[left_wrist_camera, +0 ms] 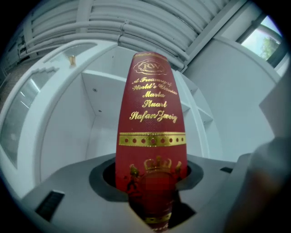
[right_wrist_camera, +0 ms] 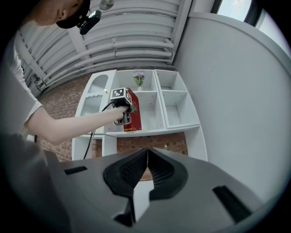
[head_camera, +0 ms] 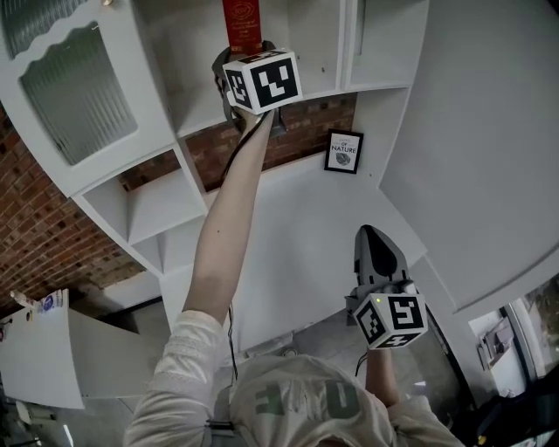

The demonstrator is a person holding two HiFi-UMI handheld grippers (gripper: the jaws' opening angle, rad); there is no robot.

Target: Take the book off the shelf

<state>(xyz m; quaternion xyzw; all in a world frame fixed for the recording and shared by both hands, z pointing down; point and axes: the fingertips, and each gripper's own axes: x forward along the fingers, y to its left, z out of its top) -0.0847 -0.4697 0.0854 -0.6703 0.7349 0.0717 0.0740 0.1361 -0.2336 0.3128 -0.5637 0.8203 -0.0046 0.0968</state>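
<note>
A red book [left_wrist_camera: 152, 136] with gold lettering on its spine stands upright in a compartment of the white shelf unit [head_camera: 210, 118]. My left gripper [left_wrist_camera: 152, 193] is raised to that compartment and is shut on the lower part of the spine. The head view shows the book [head_camera: 242, 22] just above the left gripper [head_camera: 246, 51] and its marker cube. From the right gripper view, the book [right_wrist_camera: 132, 116] sits on the shelf board [right_wrist_camera: 150, 132] with the left gripper [right_wrist_camera: 122, 110] at its spine. My right gripper [right_wrist_camera: 146, 157] hangs low, away from the shelf, jaws shut and empty, also seen in the head view [head_camera: 373, 240].
A small framed picture [head_camera: 343, 151] stands in the brick-backed recess below the shelf board. A vase of flowers [right_wrist_camera: 138, 79] is in the compartment above. A glass cabinet door [head_camera: 74, 87] is at the left. A curved white wall [head_camera: 489, 148] is at the right.
</note>
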